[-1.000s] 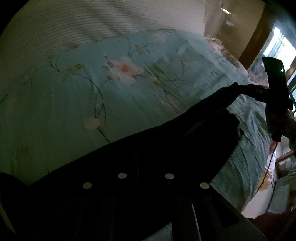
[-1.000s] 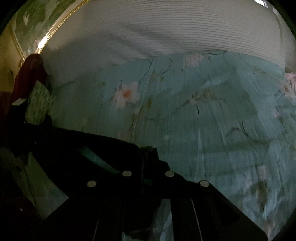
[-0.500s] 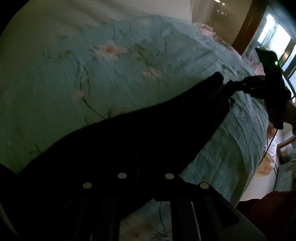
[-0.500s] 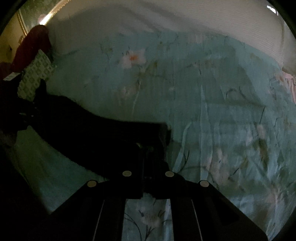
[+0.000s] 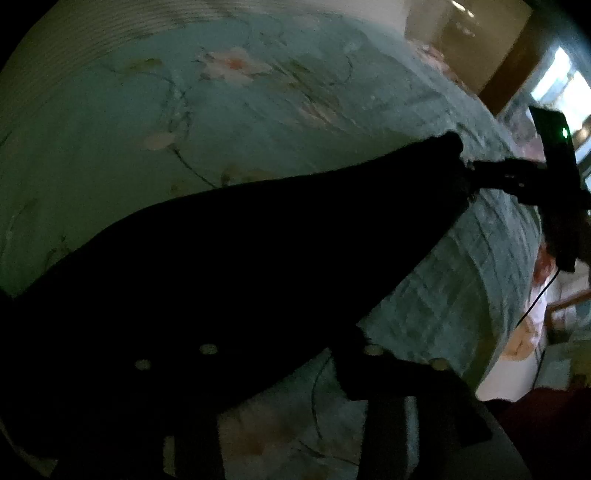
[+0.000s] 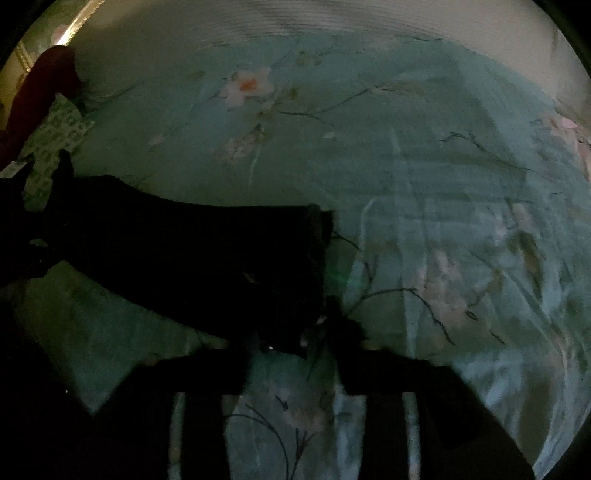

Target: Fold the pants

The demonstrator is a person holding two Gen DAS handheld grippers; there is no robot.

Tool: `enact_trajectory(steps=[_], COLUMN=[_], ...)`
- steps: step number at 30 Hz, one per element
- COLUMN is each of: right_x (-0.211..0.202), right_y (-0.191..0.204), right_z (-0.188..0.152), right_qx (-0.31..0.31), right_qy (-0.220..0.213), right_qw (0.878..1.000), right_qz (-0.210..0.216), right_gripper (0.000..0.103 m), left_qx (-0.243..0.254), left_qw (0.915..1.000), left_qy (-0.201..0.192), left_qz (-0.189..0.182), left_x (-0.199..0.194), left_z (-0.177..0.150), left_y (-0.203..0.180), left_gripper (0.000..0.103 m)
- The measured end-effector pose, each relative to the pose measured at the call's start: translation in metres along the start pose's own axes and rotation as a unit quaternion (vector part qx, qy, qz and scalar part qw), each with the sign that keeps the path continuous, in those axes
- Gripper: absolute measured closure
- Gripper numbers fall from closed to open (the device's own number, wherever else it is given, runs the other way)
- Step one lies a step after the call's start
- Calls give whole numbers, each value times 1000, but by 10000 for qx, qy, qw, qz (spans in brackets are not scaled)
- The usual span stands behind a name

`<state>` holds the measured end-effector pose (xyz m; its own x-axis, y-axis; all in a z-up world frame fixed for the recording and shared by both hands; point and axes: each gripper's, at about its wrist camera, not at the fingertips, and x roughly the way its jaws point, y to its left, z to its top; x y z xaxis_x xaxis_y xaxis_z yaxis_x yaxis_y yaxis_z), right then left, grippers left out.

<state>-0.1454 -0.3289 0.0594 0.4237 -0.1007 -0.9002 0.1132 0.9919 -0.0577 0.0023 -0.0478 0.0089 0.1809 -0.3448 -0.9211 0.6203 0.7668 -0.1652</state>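
The black pants [image 5: 258, 251] stretch as a long dark band over the teal flowered bed cover [image 5: 184, 122]. In the left wrist view my left gripper [image 5: 288, 354] stands with its fingers spread, and the pants cover the left finger. At the far end of the band the right gripper [image 5: 480, 170] meets the pants' corner. In the right wrist view the pants [image 6: 203, 251] run left from my right gripper [image 6: 291, 343], whose fingers are spread around the cloth's edge. It is too dark to see contact.
The bed cover [image 6: 424, 166] fills both views, with a white ribbed spread [image 6: 332, 22] along its far side. A green patterned pillow [image 6: 55, 136] and a dark red thing [image 6: 40, 88] lie at the left. The bed edge and the floor [image 5: 517, 354] show at right.
Both grippers have gone from shut to spread. The pants have come down from hanging stretched above the bed to lying lower across the cover, and both cameras have tilted down.
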Motion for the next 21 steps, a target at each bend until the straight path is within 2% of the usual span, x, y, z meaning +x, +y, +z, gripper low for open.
enact_trajectory(steps=[4, 8, 11, 15, 21], right_x=[-17, -30, -28, -17, 7], right_y=[-1, 10, 29, 65, 125], right_z=[1, 8, 18, 29, 44], right_qx=[253, 379, 285, 51, -461], right_qy=[-315, -680, -746, -758, -604], right_qw=[9992, 9966, 9955, 9933, 9876], right_qz=[57, 267, 516, 873, 1373], right_gripper=[55, 55, 55, 55, 55], left_qx=[-384, -932, -1431, -2097, -2939], left_qw=[9991, 9952, 9890, 9759, 9506], left_qy=[-188, -283, -323, -488, -525], left_qz=[34, 58, 166, 361, 850], left_x=[-20, -39, -53, -75, -97], left_z=[-9, -21, -30, -38, -31], left_y=[10, 29, 54, 91, 143], left_gripper=[46, 42, 41, 33, 31])
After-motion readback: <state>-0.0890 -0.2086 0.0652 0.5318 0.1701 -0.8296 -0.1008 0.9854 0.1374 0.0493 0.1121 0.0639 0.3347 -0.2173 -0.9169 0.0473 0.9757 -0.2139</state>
